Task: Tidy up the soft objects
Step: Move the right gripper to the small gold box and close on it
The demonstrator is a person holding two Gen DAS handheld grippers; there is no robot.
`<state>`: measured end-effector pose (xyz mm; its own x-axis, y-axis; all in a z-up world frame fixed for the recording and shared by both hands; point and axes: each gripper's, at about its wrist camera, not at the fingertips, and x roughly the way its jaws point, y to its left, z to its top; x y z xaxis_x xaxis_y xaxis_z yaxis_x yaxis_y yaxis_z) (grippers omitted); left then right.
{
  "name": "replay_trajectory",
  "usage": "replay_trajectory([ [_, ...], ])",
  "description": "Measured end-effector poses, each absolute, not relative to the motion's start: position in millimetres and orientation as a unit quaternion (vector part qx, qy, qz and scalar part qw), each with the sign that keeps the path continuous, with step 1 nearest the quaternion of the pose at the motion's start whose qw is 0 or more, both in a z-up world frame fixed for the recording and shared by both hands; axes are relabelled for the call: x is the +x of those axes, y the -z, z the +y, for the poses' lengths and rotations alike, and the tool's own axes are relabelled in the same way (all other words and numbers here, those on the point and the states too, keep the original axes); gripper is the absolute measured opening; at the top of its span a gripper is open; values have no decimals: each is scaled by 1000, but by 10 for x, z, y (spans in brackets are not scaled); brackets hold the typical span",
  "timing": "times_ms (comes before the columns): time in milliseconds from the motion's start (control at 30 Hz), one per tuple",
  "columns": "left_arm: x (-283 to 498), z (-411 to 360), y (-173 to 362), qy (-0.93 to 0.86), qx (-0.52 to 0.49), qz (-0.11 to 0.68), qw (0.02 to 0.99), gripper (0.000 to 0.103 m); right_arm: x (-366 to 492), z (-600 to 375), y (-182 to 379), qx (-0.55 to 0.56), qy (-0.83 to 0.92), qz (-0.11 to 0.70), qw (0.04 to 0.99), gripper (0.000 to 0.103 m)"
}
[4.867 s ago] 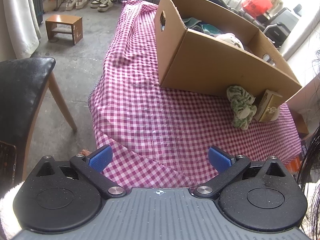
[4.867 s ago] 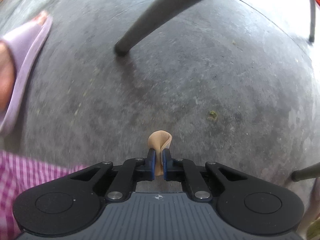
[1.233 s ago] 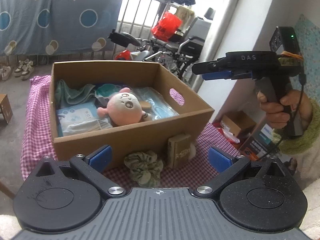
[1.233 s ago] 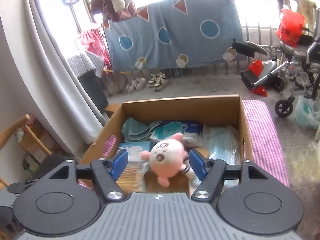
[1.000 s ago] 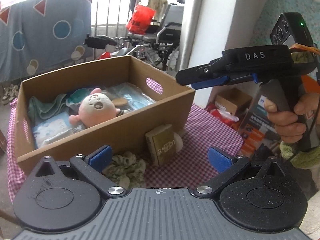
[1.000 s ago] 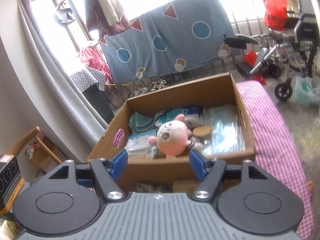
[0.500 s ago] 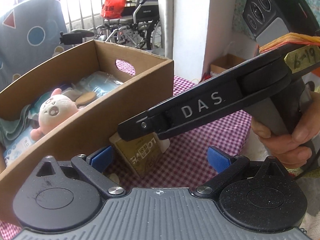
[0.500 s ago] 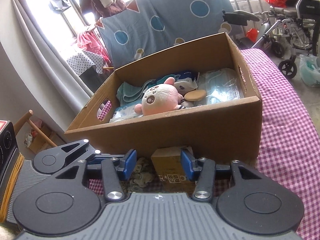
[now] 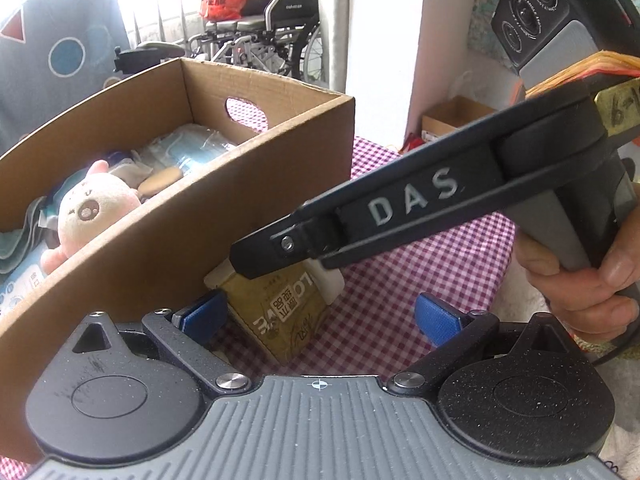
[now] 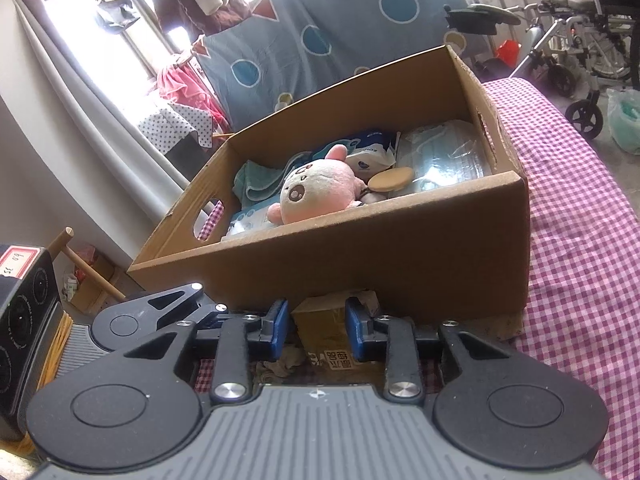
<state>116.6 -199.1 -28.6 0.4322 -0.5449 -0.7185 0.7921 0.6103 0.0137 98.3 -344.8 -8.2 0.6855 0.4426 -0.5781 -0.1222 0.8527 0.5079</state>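
Observation:
A brown paper-wrapped packet (image 10: 326, 320) with printed characters stands on the pink checked tablecloth (image 10: 580, 240), against the front wall of the cardboard box (image 10: 400, 248). My right gripper (image 10: 316, 330) has a blue pad on each side of the packet and its jaws are closing; a thin gap still shows at the left pad. Seen from the left wrist, the right tool's finger (image 9: 264, 252) lies across the packet (image 9: 280, 316). My left gripper (image 9: 320, 316) hangs open just before the packet. A pink plush toy (image 10: 316, 192) and a tan round puff (image 10: 390, 179) lie inside the box.
A crumpled pale cloth (image 10: 280, 362) lies beside the packet under my right gripper. The box also holds a teal towel (image 10: 256, 184) and plastic-wrapped packs (image 10: 448, 156). A hand (image 9: 580, 280) grips the right tool. A wheelchair (image 10: 580, 40) and a blue hanging sheet (image 10: 320, 40) stand behind.
Both grippers came down to the front of the box. The right jaws narrowed from wide to close around the packet. The tan puff held earlier now lies in the box.

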Motion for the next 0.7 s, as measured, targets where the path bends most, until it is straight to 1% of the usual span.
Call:
replay_trajectory([
  [133, 1180, -1976, 296, 400, 175, 351, 829, 101, 973, -3488, 53, 232, -147, 360, 892, 36],
  [167, 1190, -1974, 298, 399, 175, 351, 829, 101, 970, -3488, 49, 232, -146, 359, 892, 37],
  [233, 1188, -1977, 305, 399, 175, 351, 828, 101, 973, -3474, 50, 225, -139, 362, 894, 44],
  [267, 1194, -1985, 312, 400, 175, 352, 828, 101, 979, -3468, 57, 221, -133, 364, 895, 46],
  [533, 1218, -2021, 346, 401, 176, 355, 826, 101, 1049, -3436, 138, 208, -137, 371, 895, 46],
  [600, 1232, -2002, 327, 401, 169, 361, 825, 101, 1048, -3437, 126, 205, -139, 370, 895, 41],
  [700, 1246, -1952, 279, 400, 153, 367, 826, 101, 1027, -3445, 103, 213, -143, 369, 893, 37],
])
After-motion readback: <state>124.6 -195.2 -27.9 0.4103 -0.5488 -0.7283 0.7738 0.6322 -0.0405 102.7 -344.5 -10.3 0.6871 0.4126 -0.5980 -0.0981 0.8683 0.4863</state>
